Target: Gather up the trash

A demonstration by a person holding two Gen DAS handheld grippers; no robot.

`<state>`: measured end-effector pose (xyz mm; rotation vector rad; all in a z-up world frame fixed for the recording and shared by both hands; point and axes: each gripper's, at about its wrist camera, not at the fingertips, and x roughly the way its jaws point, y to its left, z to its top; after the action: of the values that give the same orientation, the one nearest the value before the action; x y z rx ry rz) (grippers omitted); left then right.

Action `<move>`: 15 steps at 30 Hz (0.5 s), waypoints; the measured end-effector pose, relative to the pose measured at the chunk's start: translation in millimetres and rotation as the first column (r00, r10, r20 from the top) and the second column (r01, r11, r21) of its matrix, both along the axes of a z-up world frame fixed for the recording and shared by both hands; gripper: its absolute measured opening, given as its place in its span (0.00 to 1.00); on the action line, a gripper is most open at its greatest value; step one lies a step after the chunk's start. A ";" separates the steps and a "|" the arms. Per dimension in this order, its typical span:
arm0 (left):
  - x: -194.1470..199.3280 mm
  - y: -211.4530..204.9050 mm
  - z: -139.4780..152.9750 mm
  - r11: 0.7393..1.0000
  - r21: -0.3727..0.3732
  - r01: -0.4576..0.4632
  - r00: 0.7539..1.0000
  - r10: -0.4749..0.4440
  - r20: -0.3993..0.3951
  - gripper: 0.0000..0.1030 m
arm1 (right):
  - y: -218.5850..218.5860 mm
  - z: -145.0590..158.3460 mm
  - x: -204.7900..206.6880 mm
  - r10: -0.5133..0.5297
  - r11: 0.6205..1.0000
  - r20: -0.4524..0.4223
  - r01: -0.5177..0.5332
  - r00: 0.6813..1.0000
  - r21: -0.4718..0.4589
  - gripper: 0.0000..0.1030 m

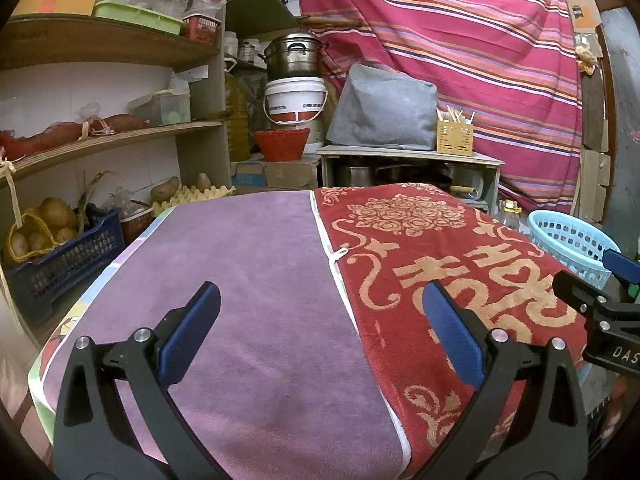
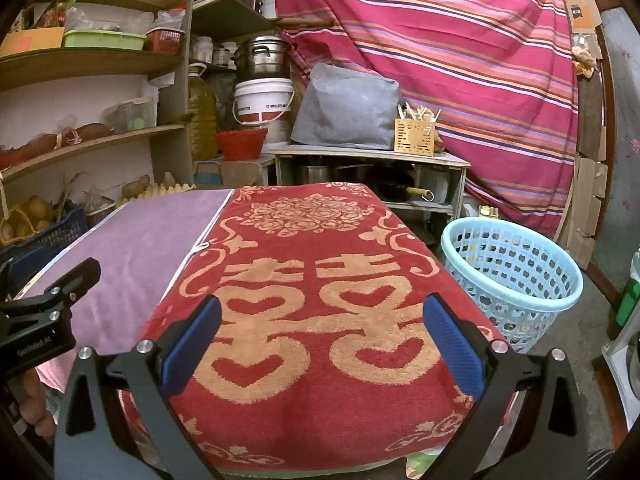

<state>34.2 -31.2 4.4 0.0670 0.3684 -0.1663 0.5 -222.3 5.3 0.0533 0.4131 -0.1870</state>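
Observation:
A light blue perforated plastic basket stands on the floor to the right of the table; its rim also shows in the left wrist view. My left gripper is open and empty above the purple towel. My right gripper is open and empty above the red towel with gold pattern. The right gripper's body shows at the right edge of the left wrist view. The left gripper's body shows at the left edge of the right wrist view. I see no loose trash on the towels.
Wooden shelves at the left hold boxes, bags and a blue crate of potatoes. Behind the table stand a low cabinet with a grey cover, a white bucket and a red bowl. A striped cloth hangs behind.

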 end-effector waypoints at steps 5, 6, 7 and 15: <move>0.6 1.5 0.6 1.000 -0.003 -0.001 1.000 0.001 0.001 0.95 | 1.0 0.6 -0.7 0.002 1.000 -0.001 -0.002 1.000 -0.001 0.95; 0.5 1.7 0.8 1.000 -0.002 -0.002 1.000 0.002 0.001 0.95 | 1.6 0.4 -0.4 0.001 1.000 -0.001 -0.001 1.000 -0.001 0.95; 0.1 2.4 1.4 1.000 -0.003 -0.003 1.000 0.003 0.002 0.95 | 1.6 0.5 -0.4 0.002 1.000 -0.002 -0.002 1.000 -0.002 0.95; -0.7 3.7 2.9 1.000 -0.004 -0.007 1.000 0.007 0.004 0.95 | 2.2 0.5 -0.4 0.001 1.000 0.000 -0.001 1.000 -0.002 0.95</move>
<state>33.4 -27.5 7.3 0.0617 0.3641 -0.1602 0.1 -220.1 5.8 0.0512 0.4133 -0.1867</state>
